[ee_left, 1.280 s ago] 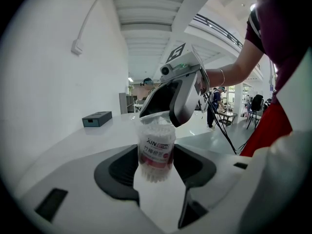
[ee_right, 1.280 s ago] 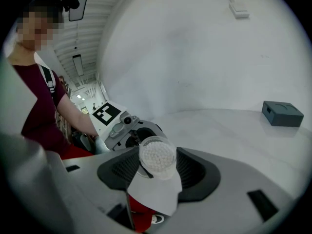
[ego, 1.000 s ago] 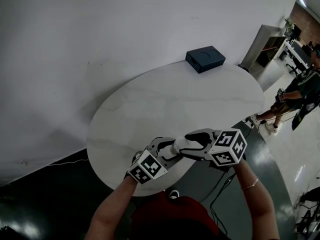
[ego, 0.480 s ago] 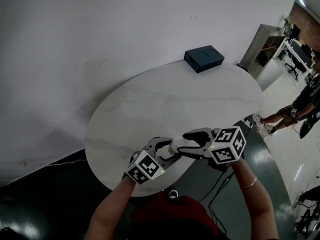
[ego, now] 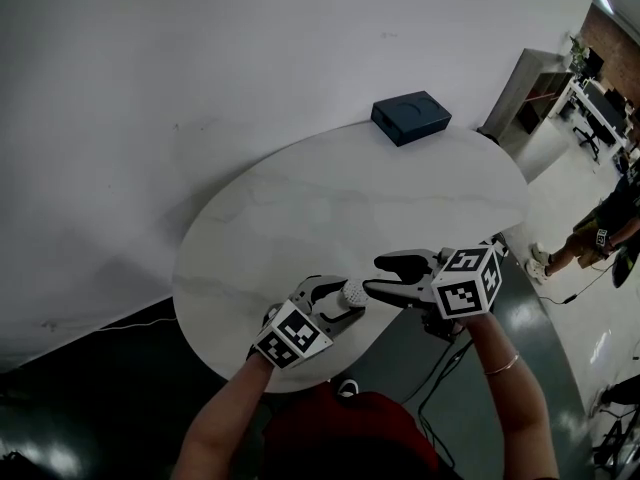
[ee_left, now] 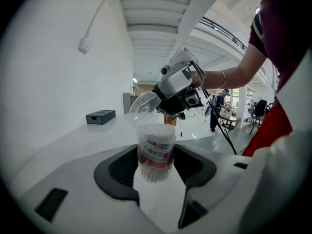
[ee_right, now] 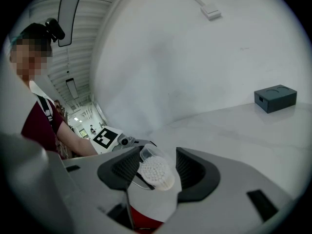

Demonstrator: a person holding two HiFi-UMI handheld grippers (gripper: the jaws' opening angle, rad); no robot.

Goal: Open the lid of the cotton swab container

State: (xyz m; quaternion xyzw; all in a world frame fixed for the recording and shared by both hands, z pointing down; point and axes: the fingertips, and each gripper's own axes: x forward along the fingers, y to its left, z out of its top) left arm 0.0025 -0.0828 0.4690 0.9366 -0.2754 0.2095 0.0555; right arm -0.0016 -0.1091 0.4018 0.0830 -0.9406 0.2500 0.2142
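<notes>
Left tool [ego: 336, 299] closed on the cotton swab container [ee_left: 156, 150], which sits upright between its pads at the near edge of the bench [ego: 300, 208]. Clear lid [ee_left: 142, 104] tilted up off the rim, swab tips exposed. Right tool [ego: 386, 274]: jaws apart, tips just beside the lid; contact not discernible.

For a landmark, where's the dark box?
Head view, right of centre: the dark blue rectangular box, at the far edge of the white oval table by the wall.
</notes>
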